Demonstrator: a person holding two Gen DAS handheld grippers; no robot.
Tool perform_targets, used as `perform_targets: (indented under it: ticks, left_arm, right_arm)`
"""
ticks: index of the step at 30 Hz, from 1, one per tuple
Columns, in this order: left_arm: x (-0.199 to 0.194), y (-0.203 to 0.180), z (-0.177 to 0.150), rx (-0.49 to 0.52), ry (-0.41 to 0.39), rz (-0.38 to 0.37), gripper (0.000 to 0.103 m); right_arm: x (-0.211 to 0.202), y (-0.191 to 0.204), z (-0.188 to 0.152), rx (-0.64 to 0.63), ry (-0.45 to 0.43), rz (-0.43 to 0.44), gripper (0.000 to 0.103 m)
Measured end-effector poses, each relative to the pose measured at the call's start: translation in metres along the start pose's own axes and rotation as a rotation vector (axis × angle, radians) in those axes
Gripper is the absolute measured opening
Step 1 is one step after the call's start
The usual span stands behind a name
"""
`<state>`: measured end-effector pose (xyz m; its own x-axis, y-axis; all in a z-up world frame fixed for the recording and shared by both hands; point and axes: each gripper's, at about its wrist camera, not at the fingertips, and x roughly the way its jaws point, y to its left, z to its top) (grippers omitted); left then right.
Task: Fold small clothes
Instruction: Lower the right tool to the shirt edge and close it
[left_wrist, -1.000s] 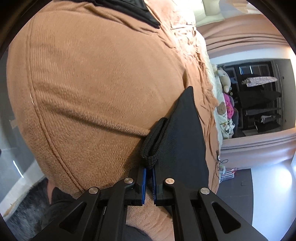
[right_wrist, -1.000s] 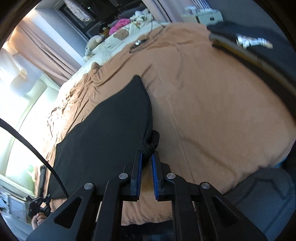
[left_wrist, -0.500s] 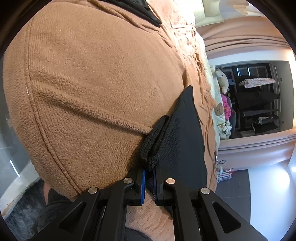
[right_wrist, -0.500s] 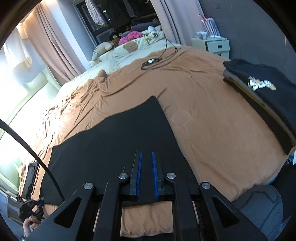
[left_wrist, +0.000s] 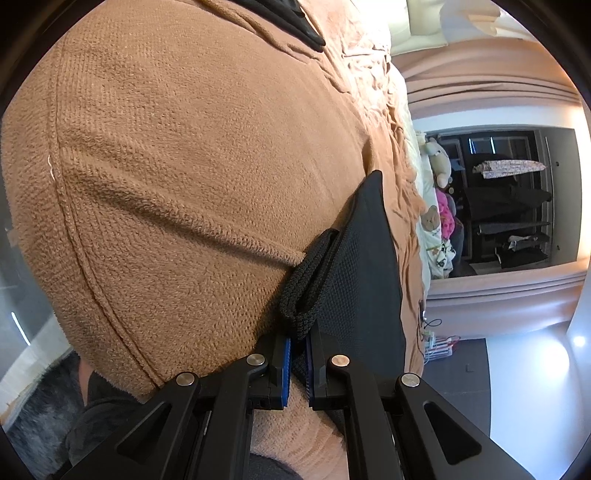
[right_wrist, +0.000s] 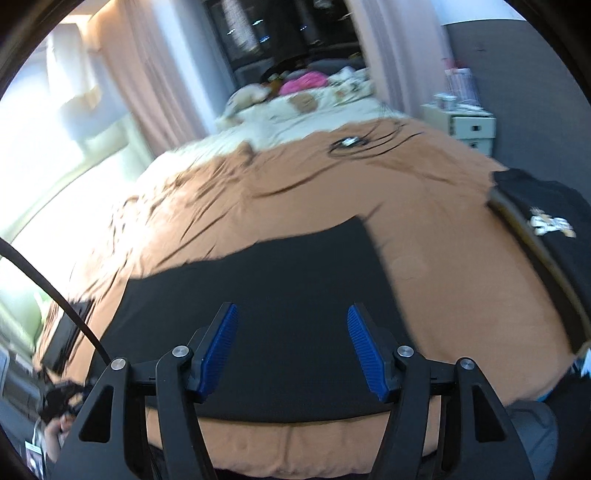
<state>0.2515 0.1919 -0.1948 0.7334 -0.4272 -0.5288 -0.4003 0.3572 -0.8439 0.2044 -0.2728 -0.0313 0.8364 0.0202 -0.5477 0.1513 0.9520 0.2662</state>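
Flat black knit garment (right_wrist: 266, 295) lies spread on the tan fleece blanket (right_wrist: 443, 295) covering the bed, at the near edge, long axis running left-right across the right wrist view.

Left gripper (left_wrist: 297, 354): fingers (left_wrist: 284, 358) pinched almost fully together on the garment's thick ribbed black hem (left_wrist: 310, 280), a bunched corner at the left end. Cloth sits between the blue pads, so it is a real hold.

Right gripper (right_wrist: 291, 343): jaws opening, roughly half spread, nothing between the blue fingers (right_wrist: 218, 343). The garment lies just under and ahead of them, not touched as far as the blurred frame shows.

Key relation: the garment stretches away from the left fingers toward the right side, and its free right edge ends just right of the right fingers. The right hand is nearer that free end, so probably it takes the next grab there, for a fold along the short axis.

No containers in view. A stack of folded dark clothes with a white-and-orange print (right_wrist: 546, 229) sits on the blanket at far right, well apart from the garment. Likely the done pile.
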Motion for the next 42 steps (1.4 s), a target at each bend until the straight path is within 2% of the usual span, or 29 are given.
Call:
perform_targets:
  ticks: [8, 11, 14, 19, 23, 29, 37, 42]
  left_arm:
    - [0.002, -0.002, 0.000, 0.003, 0.001, 0.008, 0.007]
    - [0.005, -0.008, -0.002, 0.029, 0.016, 0.019, 0.011]
    - [0.006, -0.009, -0.002, 0.036, 0.016, 0.016, 0.014]
    - [0.009, -0.011, -0.001, 0.048, 0.018, 0.030, 0.015]
    - [0.011, -0.014, -0.003, 0.068, 0.020, 0.041, 0.015]
    - [0.012, -0.016, -0.004, 0.072, 0.014, 0.051, 0.015]
    - [0.014, -0.017, -0.003, 0.077, 0.013, 0.066, 0.014]
    - [0.014, -0.017, -0.003, 0.075, 0.011, 0.069, 0.013]
  right_arm:
    - [0.054, 0.051, -0.022, -0.093, 0.129, 0.073, 0.060]
    - [0.073, 0.067, -0.023, -0.135, 0.178, 0.098, 0.053]
    - [0.094, 0.082, -0.023, -0.172, 0.242, 0.122, 0.041]
    - [0.130, 0.111, -0.026, -0.258, 0.346, 0.150, 0.031]
    - [0.165, 0.119, -0.024, -0.292, 0.414, 0.138, 0.024]
    - [0.199, 0.126, -0.022, -0.324, 0.435, 0.080, 0.023]
    - [0.252, 0.135, 0.015, -0.316, 0.424, 0.025, 0.023]
    - [0.282, 0.138, 0.039, -0.293, 0.430, 0.027, 0.020]
